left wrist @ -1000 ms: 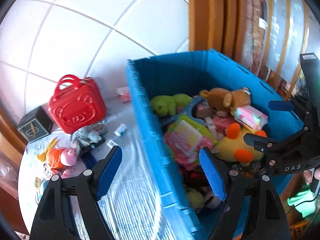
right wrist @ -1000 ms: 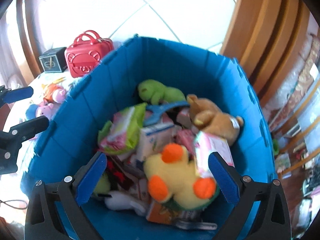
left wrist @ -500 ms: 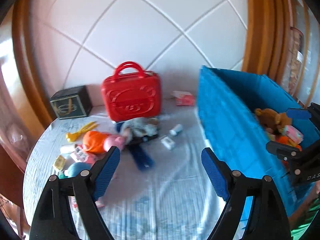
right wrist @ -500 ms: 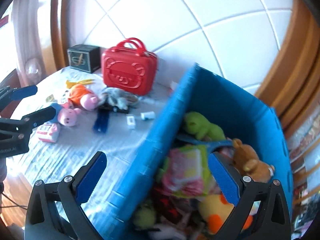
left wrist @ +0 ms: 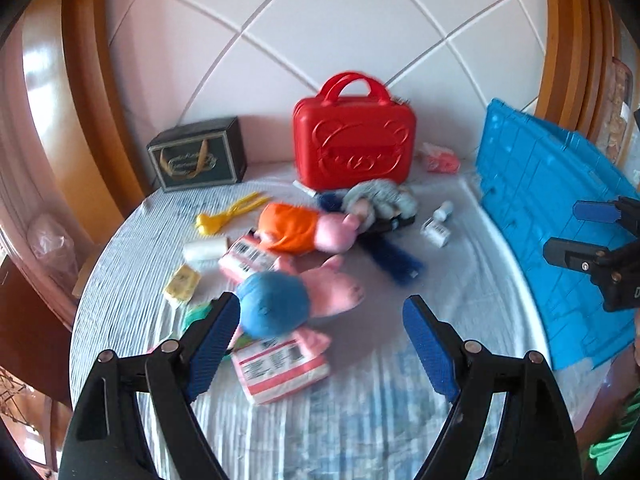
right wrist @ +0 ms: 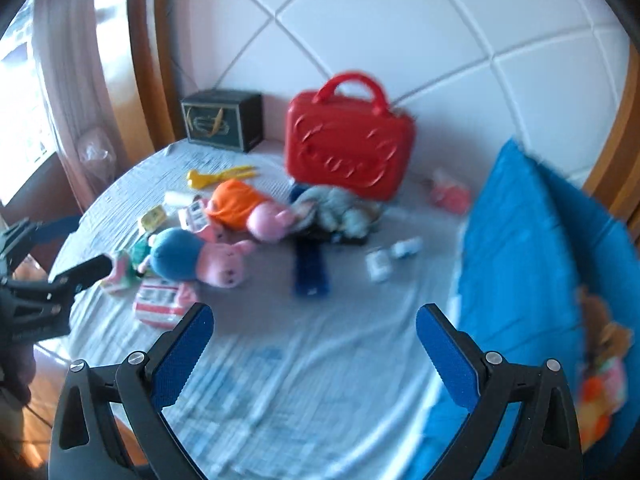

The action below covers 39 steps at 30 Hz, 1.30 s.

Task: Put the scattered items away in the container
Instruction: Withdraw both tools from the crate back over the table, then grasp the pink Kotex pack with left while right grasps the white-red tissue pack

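Note:
A blue crate [left wrist: 548, 216] stands at the table's right; it also shows in the right wrist view [right wrist: 528, 248], with a brown plush [right wrist: 608, 332] inside. Scattered on the striped cloth lie a pig plush in blue [left wrist: 288, 300], a pig plush in orange [left wrist: 304, 228], a pink packet [left wrist: 280, 364], a grey plush [left wrist: 380, 200], a dark blue strip [left wrist: 396, 260] and small white bottles [left wrist: 436, 224]. My left gripper [left wrist: 320, 336] is open and empty above the blue pig. My right gripper [right wrist: 316, 344] is open and empty above bare cloth.
A red bear-embossed case [left wrist: 352, 140] and a dark gift box [left wrist: 198, 156] stand at the back by the white quilted wall. Yellow tongs [left wrist: 228, 214], a small yellow packet [left wrist: 182, 280] and a pink item [left wrist: 440, 160] lie around. The round table's edge curves at left.
Both grippers have swung left, away from over the crate to over the scattered items on the cloth. Both stay open and empty.

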Available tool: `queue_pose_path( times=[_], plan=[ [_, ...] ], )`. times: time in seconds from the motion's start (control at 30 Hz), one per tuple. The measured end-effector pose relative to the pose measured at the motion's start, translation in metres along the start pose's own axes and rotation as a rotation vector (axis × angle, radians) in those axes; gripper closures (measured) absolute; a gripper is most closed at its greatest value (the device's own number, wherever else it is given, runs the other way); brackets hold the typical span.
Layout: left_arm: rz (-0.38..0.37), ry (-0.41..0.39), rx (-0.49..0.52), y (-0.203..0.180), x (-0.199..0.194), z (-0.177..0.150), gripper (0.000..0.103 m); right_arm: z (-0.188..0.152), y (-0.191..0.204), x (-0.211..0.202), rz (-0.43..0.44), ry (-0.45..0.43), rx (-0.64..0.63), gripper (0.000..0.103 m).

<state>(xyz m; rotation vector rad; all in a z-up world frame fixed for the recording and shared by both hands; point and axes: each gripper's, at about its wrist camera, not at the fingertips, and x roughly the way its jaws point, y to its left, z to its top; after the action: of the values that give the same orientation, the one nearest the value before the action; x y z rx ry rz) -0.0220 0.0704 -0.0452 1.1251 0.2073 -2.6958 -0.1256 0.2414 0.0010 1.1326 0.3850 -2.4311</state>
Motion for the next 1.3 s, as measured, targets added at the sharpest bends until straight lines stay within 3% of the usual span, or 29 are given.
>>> queue_pose_path(
  times=[0.27, 0.5, 0.7, 0.97, 1.3],
  plan=[
    [0.014, 0.12, -0.157, 0.067, 0.035, -0.054, 0.019, -0.026, 0.052, 0.072, 0.085, 0.142, 0.073, 0.0],
    [0.126, 0.251, -0.345, 0.11, 0.068, -0.11, 0.019, -0.051, 0.067, 0.121, 0.097, 0.221, 0.05, 0.0],
    [0.203, 0.298, -0.414, 0.135, 0.072, -0.146, 0.019, -0.065, 0.083, 0.154, 0.134, 0.284, 0.026, 0.0],
    [0.226, 0.299, -0.454, 0.181, 0.08, -0.151, 0.019, -0.073, 0.128, 0.175, 0.161, 0.342, 0.014, 0.0],
    [0.149, 0.308, -0.321, 0.266, 0.137, -0.113, 0.019, -0.06, 0.197, 0.205, 0.116, 0.375, 0.151, 0.0]
  ],
)
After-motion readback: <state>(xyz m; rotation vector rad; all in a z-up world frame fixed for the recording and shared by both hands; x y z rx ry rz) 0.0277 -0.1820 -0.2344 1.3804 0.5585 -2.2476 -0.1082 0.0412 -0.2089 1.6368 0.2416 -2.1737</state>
